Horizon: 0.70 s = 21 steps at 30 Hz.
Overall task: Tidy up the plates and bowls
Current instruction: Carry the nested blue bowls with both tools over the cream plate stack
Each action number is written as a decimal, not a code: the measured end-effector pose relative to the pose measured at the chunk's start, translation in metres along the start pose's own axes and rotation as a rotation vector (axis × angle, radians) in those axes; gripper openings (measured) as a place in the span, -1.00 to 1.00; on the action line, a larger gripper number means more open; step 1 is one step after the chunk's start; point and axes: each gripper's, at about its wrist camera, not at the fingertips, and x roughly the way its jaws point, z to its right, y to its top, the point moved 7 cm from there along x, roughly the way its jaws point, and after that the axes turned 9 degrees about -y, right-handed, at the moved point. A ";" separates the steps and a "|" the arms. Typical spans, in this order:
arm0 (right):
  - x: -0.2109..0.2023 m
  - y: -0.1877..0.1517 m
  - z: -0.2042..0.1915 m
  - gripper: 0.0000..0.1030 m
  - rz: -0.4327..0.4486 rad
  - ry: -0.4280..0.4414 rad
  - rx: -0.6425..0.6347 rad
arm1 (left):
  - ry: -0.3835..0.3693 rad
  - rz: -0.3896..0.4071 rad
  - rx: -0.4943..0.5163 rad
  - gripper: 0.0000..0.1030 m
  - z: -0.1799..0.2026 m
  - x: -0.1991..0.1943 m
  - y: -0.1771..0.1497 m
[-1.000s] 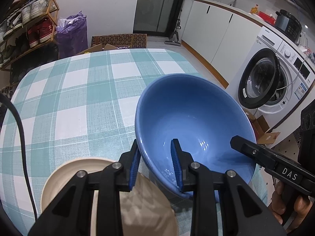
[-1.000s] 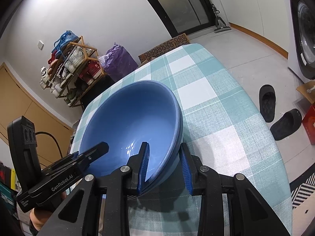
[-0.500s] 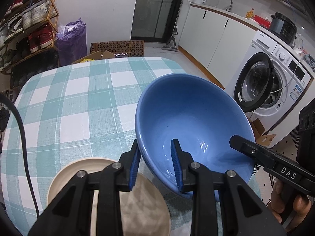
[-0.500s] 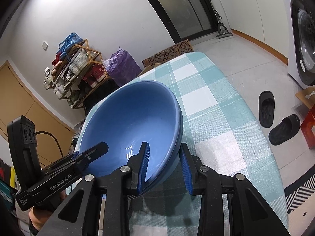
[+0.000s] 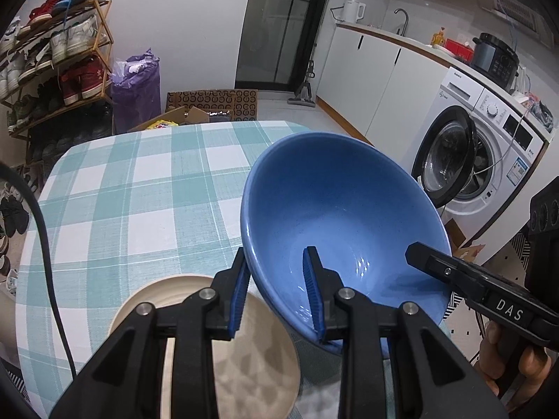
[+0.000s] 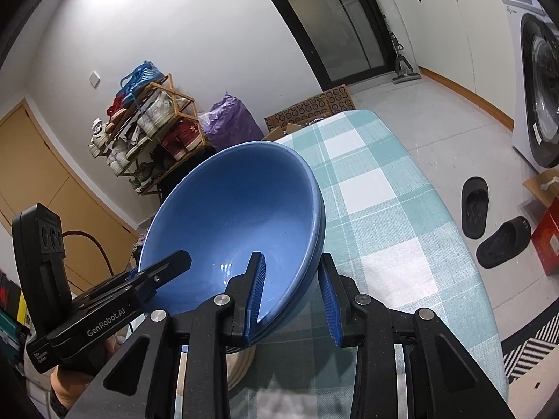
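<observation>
Gripping from both sides: blue bowl (image 5: 335,216) is held tilted in the air above the checked tablecloth (image 5: 132,188), rim pinched at two spots. Left gripper (image 5: 276,293) straddles the bowl's near-left rim, one blue pad outside the wall, the other inside, clenched on it. Right gripper (image 6: 290,296) does the same on the opposite rim: left pad inside the bowl, right pad outside; closed on the wall, though contact of the outer pad is hard to confirm in the right wrist view. Bowl (image 6: 237,216) opening faces up and toward the cameras, bottom angled down toward the table. Beige plate (image 5: 244,335) sits on the cloth directly under the left gripper, partly below the bowl's lower edge, not touching it as far as visible. Person's right hand (image 5: 513,359) wraps the right gripper's handle at lower right.
</observation>
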 end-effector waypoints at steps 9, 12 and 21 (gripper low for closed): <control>-0.021 -0.008 -0.025 -0.37 0.017 0.023 -0.025 | 0.020 0.033 -0.003 -0.44 -0.007 -0.028 -0.005; -0.026 -0.011 -0.034 -0.37 0.021 0.033 -0.037 | 0.031 0.044 -0.004 -0.44 -0.010 -0.037 -0.008; -0.031 -0.023 -0.061 -0.37 0.020 0.059 -0.066 | 0.060 0.058 -0.018 -0.44 -0.025 -0.059 -0.023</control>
